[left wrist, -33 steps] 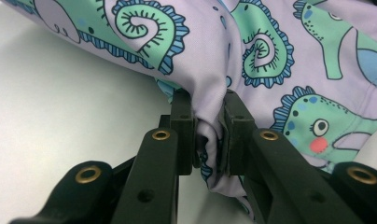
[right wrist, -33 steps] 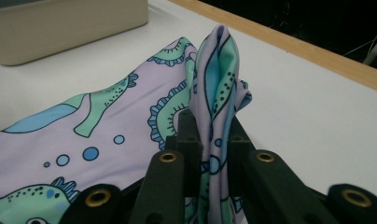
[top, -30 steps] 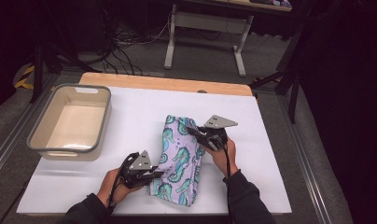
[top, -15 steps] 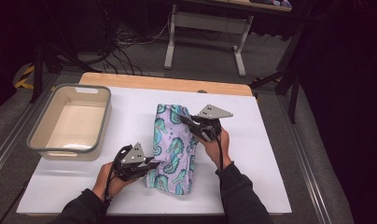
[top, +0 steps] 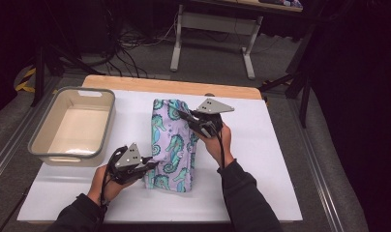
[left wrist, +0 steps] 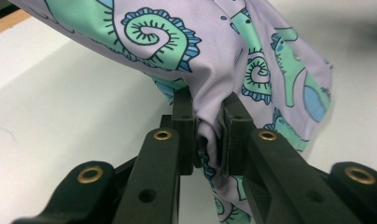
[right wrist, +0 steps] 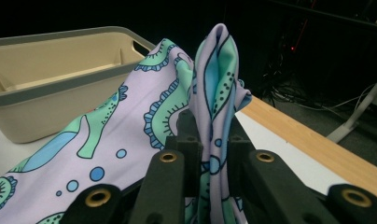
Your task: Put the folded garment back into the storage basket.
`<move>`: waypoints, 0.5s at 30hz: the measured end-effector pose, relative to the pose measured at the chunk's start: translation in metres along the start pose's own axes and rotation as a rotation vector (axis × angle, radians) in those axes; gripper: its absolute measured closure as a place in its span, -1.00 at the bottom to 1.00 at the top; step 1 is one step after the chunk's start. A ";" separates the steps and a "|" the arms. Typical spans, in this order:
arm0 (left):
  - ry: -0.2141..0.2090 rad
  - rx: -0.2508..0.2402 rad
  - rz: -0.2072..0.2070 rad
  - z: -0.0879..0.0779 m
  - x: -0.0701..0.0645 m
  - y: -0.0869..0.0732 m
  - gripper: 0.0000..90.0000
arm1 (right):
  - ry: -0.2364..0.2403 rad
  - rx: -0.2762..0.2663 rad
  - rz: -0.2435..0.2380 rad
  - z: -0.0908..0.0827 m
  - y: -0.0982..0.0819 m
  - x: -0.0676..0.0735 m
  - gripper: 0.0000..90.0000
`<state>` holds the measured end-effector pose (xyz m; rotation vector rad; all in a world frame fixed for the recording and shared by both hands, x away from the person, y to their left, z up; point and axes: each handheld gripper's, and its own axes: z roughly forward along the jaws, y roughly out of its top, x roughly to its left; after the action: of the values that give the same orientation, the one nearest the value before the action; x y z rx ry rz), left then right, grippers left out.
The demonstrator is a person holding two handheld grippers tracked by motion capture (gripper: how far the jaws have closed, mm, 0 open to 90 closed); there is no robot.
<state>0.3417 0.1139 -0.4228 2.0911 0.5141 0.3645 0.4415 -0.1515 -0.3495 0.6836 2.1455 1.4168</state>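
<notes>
Both claws clamped on the seahorse cloth (top: 172,142): left gripper (top: 154,164) pinches a bunched fold at its near-left edge, right gripper (top: 181,115) grips the far end, fabric w/ peak poking up betw. its jaws. Cloth hangs betw. them; beige tub (top: 72,126) off to left.

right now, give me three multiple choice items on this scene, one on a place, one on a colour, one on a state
1. Where is the tub relative to the cloth?
A. to its left
B. to its right
C. on top of it

2. What is the cloth's base colour?
A. red
B. lilac
C. black

3. What are the left tongs doing?
A. hanging open
B. gripping the tub
C. pinching the cloth

Key: 1 A, the high view shows the tub at the table's left, apart from the cloth. 2 B, lilac with green seahorses. 3 C, fabric is bunched between the jaws; the right tongs pinch it too.
</notes>
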 end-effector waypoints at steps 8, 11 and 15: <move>0.010 -0.005 -0.022 -0.009 0.008 -0.001 0.77 | 0.012 -0.009 -0.016 0.010 0.014 0.004 0.82; 0.014 -0.010 -0.026 -0.014 0.010 -0.001 0.77 | 0.014 -0.007 -0.018 0.013 0.016 0.005 0.82; 0.023 -0.007 -0.024 -0.019 0.012 -0.002 0.77 | 0.023 -0.013 -0.008 0.017 0.018 0.004 0.82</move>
<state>0.3432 0.1339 -0.4134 2.0741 0.5500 0.3763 0.4512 -0.1309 -0.3392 0.6560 2.1523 1.4391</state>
